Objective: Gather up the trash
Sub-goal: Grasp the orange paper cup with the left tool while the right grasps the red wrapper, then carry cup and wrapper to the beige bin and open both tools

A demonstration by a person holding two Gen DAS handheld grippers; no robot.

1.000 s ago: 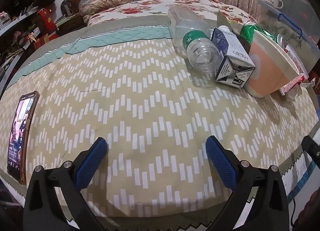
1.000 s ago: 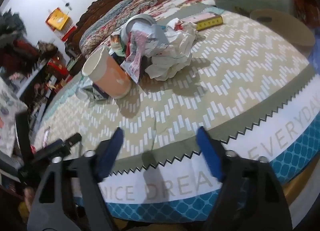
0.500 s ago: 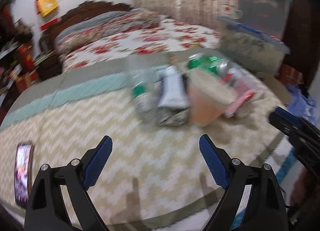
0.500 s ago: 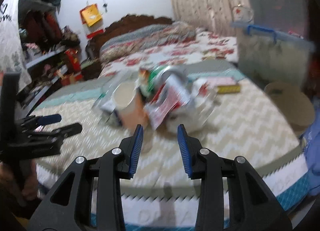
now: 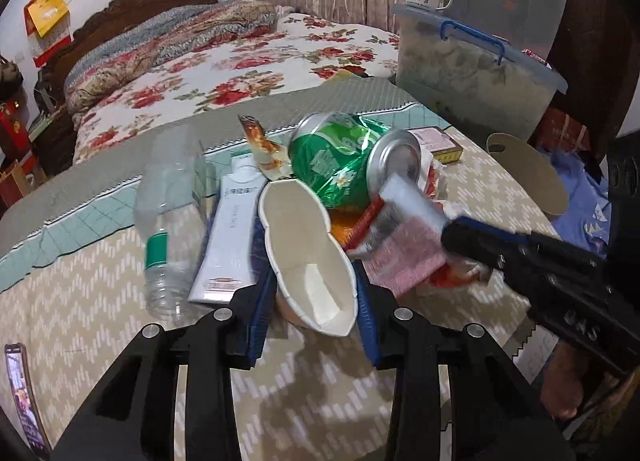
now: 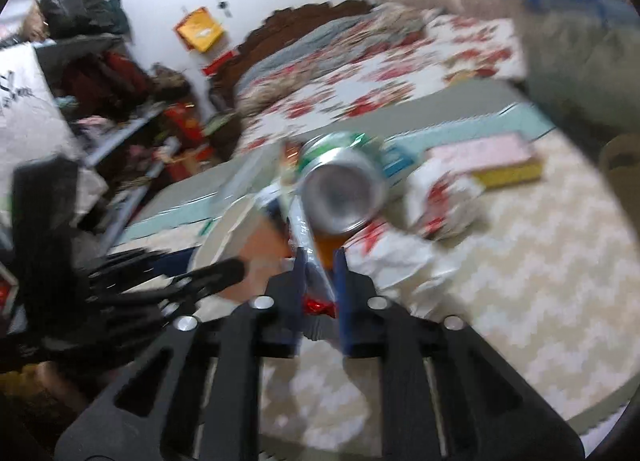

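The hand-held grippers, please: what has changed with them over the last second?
Both moved in to the trash pile, jaws closing: the left hand-held gripper now squeezes the paper cup, the right hand-held gripper pinches a wrapper. The can and bottle stay put.

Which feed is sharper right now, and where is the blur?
Left wrist view: mostly sharp, squashed paper cup crisp; only the red-and-silver wrapper and right claw smear. Right wrist view: motion-blurred throughout, green drink can soft.
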